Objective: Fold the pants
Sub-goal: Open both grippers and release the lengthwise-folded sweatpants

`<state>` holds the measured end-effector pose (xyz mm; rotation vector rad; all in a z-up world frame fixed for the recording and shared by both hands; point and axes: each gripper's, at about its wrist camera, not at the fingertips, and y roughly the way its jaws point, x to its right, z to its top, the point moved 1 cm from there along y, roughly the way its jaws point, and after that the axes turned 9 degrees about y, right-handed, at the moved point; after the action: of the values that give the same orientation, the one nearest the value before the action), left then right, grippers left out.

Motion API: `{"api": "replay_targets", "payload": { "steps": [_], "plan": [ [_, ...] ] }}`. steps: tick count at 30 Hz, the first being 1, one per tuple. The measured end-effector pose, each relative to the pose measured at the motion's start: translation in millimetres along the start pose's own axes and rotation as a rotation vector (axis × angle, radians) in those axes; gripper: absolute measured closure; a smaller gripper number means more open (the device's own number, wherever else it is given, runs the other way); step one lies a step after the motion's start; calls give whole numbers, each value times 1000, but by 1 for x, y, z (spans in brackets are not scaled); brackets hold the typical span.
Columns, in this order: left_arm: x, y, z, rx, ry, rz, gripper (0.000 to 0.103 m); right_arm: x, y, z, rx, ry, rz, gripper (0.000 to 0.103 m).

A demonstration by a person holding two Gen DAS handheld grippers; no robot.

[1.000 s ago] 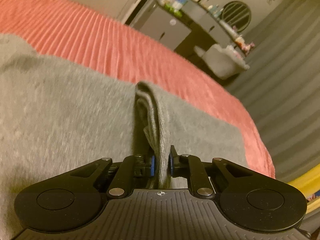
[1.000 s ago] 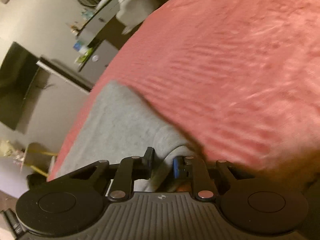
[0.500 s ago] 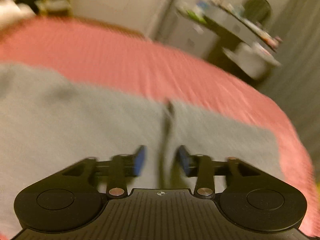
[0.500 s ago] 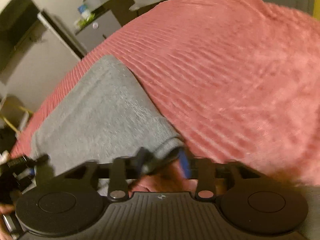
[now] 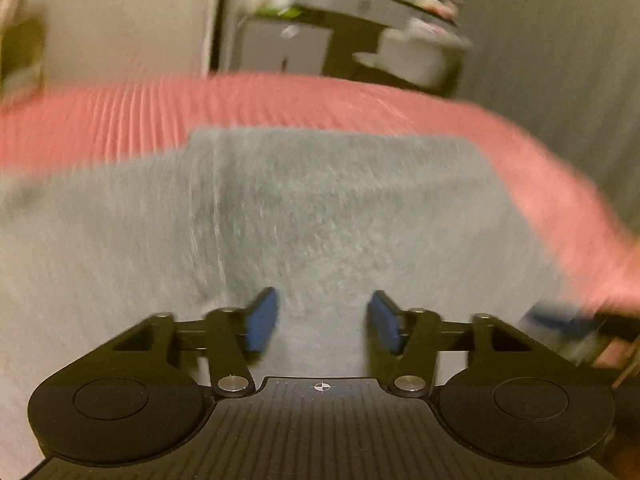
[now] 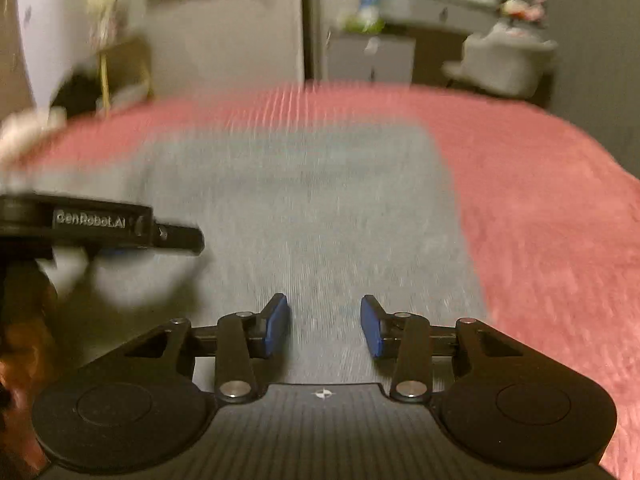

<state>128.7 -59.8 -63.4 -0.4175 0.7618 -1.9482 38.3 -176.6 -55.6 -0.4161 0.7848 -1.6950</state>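
Note:
The grey pants [image 5: 304, 208] lie flat on the pink ribbed bedspread [image 5: 120, 108], folded into a broad rectangle. They also show in the right wrist view [image 6: 320, 208]. My left gripper [image 5: 323, 322] is open and empty, just above the near part of the cloth. My right gripper [image 6: 325, 326] is open and empty too, over the pants' near edge. The left gripper's body [image 6: 100, 224] shows at the left of the right wrist view. Both views are motion-blurred.
The bedspread [image 6: 540, 208] extends right of the pants to the bed edge. Beyond the bed stand a grey cabinet [image 5: 288, 48], a cluttered shelf [image 6: 440, 8] and a white tub [image 6: 508, 60]. A yellow-legged stand [image 6: 120, 64] is at the far left.
Both grippers let go of the grey cloth and opened wide. Both pulled back and turned level, so the pants now lie flat in front of them.

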Motion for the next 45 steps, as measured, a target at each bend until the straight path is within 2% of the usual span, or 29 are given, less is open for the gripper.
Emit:
{"api": "replay_targets", "payload": {
  "steps": [1, 3, 4, 5, 6, 8, 9, 11, 13, 14, 15, 17, 19, 22, 25, 28, 33, 35, 37, 39, 42, 44, 45],
  "plan": [
    [4, -3, -2, 15, 38, 33, 53, 9, -4, 0, 14, 33, -7, 62],
    [6, -6, -9, 38, 52, 56, 53, 34, -10, 6, 22, 144, -80, 75],
    [6, -10, -12, 54, 58, 67, 53, 47, -10, 9, 20, 207, -98, 96],
    [5, -14, -16, 66, 61, 78, 53, 60, -10, 11, 13, 281, -87, 103],
    [3, -21, -21, 82, 52, 85, 54, 67, -11, 11, 12, 327, -65, 103],
    [-3, -37, -28, 131, 0, 73, 39, 60, -15, 11, 42, 310, -78, 103],
    [-9, -44, -30, 145, -39, 65, 28, 54, -20, 11, 74, 278, -74, 100],
    [-15, -39, -29, 100, -86, 48, 27, 46, -17, 14, 116, 231, -6, 98],
    [-19, -31, -35, 43, -95, 104, 29, 43, -8, 17, 100, 235, 37, 97],
    [-21, -26, -37, 14, -87, 130, 29, 47, 0, 16, 73, 249, 34, 96],
    [-23, -25, -37, 21, -84, 130, 27, 50, 9, 14, 46, 258, 2, 96],
    [-23, -26, -36, 19, -96, 152, 27, 62, 10, 4, 74, 270, -15, 102],
    [-22, -28, -35, 12, -110, 179, 27, 68, 5, 5, 97, 280, -54, 102],
    [-22, -32, -36, -1, -132, 214, 24, 69, -2, 2, 111, 304, -67, 102],
    [-21, -35, -34, -19, -147, 249, 24, 53, -4, -2, 118, 265, -71, 94],
    [-16, -41, -38, -43, -166, 266, 23, 35, -5, -2, 125, 185, -19, 86],
    [-13, -43, -40, -69, -175, 287, 20, -3, -1, -8, 102, 27, 16, 85],
    [-14, -46, -40, -77, -204, 285, 20, -13, -5, -11, 101, -18, 51, 79],
    [-20, -49, -40, -79, -260, 274, 20, -20, -9, -16, 96, -56, 109, 71],
    [-30, -54, -40, -77, -335, 266, 20, -27, -12, -20, 98, -90, 133, 68],
    [-59, -69, -41, -53, -457, 306, 21, -30, -10, -19, 100, -105, 115, 61],
    [-89, -86, -46, -11, -573, 327, 22, -25, -9, -17, 97, -62, 99, 45],
    [-110, -97, -51, 20, -655, 327, 23, -20, -8, -17, 95, -32, 92, 42]
  ]
}}
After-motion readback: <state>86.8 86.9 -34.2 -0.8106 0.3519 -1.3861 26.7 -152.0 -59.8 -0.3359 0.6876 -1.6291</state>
